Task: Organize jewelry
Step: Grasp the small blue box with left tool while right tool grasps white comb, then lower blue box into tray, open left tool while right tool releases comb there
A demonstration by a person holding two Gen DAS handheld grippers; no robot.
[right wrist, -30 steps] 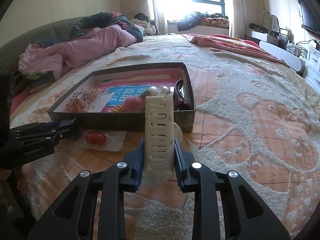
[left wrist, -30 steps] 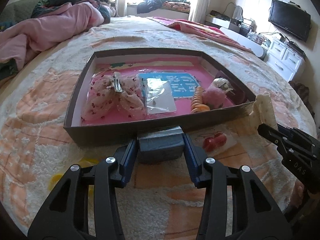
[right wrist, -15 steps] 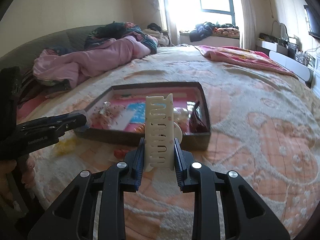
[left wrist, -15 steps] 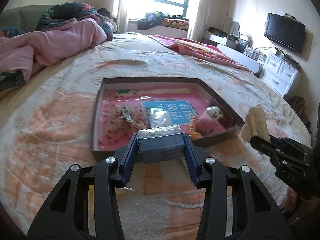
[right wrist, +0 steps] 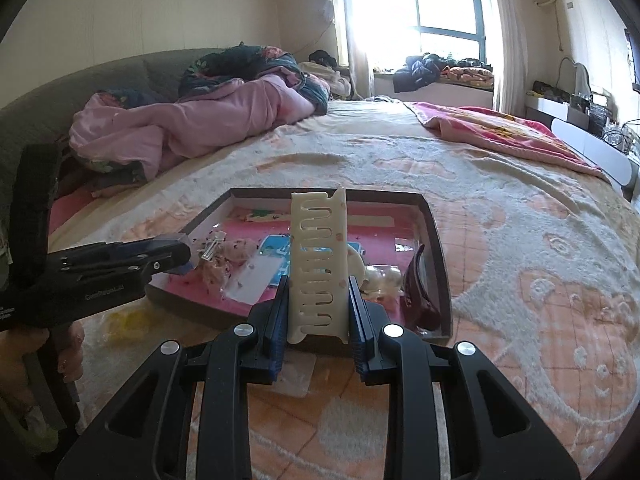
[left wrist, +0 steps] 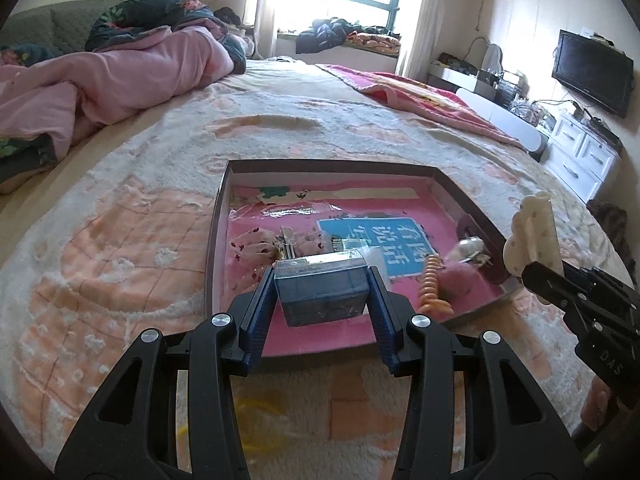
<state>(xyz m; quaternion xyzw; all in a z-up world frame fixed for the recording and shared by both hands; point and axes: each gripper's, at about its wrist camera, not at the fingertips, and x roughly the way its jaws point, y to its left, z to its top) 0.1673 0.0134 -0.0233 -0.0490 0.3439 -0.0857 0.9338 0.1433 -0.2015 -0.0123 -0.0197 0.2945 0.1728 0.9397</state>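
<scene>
A shallow brown tray (left wrist: 216,236) with a pink floor lies on the bed; it also shows in the right wrist view (right wrist: 436,248). My left gripper (left wrist: 322,300) is shut on a small blue clear-lidded box (left wrist: 320,292), held above the tray's near left part. My right gripper (right wrist: 318,308) is shut on a cream hair claw clip (right wrist: 318,264), upright, in front of the tray's near edge; the clip also shows in the left wrist view (left wrist: 532,236). In the tray lie a floral bow clip (left wrist: 256,248), a blue card (left wrist: 384,236), an orange spiral tie (left wrist: 430,288) and a dark red clip (right wrist: 418,292).
The tray sits on a peach and cream blanket (right wrist: 540,280). A yellow item (right wrist: 128,322) and a clear packet (right wrist: 296,380) lie on the blanket before the tray. Pink bedding (left wrist: 120,76) is piled at the far left. A TV (left wrist: 592,68) and white drawers stand at right.
Both grippers have risen and moved forward with their items. The blue box has gone from the blanket in front of the tray to above the tray's floor. The claw clip is higher.
</scene>
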